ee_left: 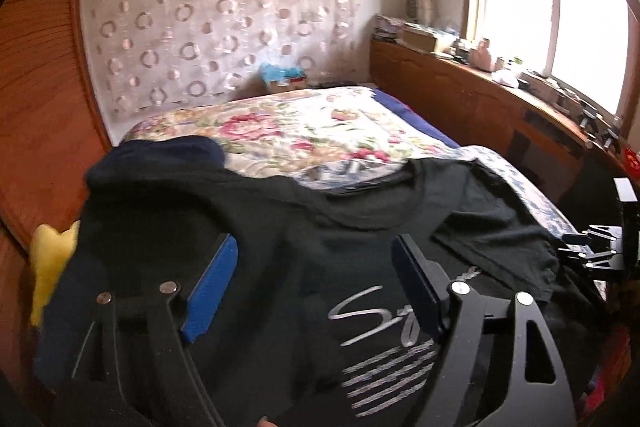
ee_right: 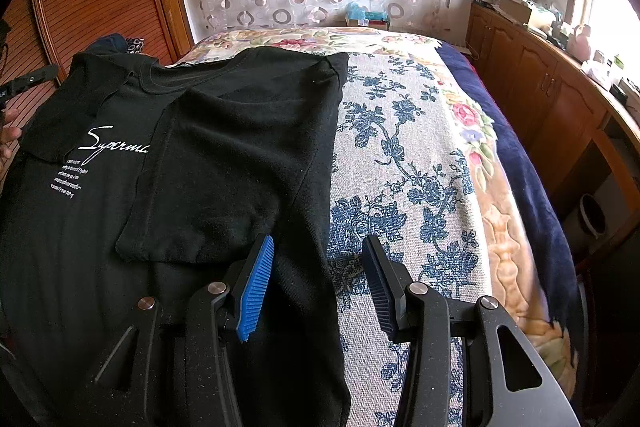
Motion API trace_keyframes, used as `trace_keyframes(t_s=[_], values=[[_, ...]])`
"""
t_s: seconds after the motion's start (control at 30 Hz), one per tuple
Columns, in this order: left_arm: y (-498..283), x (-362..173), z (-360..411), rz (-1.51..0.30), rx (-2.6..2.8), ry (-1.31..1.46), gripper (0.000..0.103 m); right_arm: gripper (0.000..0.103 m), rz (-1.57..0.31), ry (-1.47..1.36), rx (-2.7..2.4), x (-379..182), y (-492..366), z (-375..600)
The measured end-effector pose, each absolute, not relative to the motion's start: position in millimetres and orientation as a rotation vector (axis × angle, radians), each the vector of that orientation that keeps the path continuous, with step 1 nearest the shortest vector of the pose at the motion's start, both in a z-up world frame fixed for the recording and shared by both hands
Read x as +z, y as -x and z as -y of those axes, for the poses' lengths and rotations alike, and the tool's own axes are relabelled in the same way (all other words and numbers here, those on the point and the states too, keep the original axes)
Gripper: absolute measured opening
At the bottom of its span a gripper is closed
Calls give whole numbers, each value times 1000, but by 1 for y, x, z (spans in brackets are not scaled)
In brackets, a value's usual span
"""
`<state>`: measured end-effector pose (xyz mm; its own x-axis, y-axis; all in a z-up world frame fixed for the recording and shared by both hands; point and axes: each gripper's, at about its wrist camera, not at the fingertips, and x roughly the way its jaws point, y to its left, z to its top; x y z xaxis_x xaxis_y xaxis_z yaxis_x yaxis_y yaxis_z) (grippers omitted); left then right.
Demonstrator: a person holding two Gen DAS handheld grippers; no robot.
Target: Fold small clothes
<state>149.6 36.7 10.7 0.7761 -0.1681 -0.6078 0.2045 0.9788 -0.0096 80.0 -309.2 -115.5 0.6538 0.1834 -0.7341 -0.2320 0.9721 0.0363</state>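
While you are holding both tools over the bed, the scene is reading like this:

Black T-shirt (ee_right: 224,131): it is lying front-up on the floral bedspread (ee_right: 404,155), collar toward the curtained wall, with both sleeve sides folded in over the chest and partly covering the white script print (ee_right: 116,145).

Left gripper (ee_left: 316,283): you are holding it above the shirt's chest with its blue pads (ee_left: 212,291) spread wide, nothing between them.

Right gripper (ee_right: 320,283): you are keeping its jaws parted over the shirt's right edge; the left pad is hanging above black cloth, the right one above bare bedspread, and neither is pinching fabric.

Yellow item (ee_left: 50,263): it is sitting just beside the shirt at the bed's left edge, blurred.
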Motion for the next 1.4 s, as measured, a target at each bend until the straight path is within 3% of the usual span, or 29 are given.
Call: trace_keyframes(t_s=[0.37,0.8,1.03,1.3,1.4], values=[[-169,-3,-108,-684,-47,6,80,48,-825,63,236,-115,-80,309],[-193,-13,-139,-740,-24,47,80,48,-768,19,238,-100,-85,315],[-208,-5,-143,-729,-44,42,65,48,-733,79,261,-73,-122,293],[-225,-8,-156,-762,-16,81,63,48,-792,104,253,-88,-176,277],[-228,-11,-154,-772,-30,83,56,48,-820,77,246,-97,-194,277]])
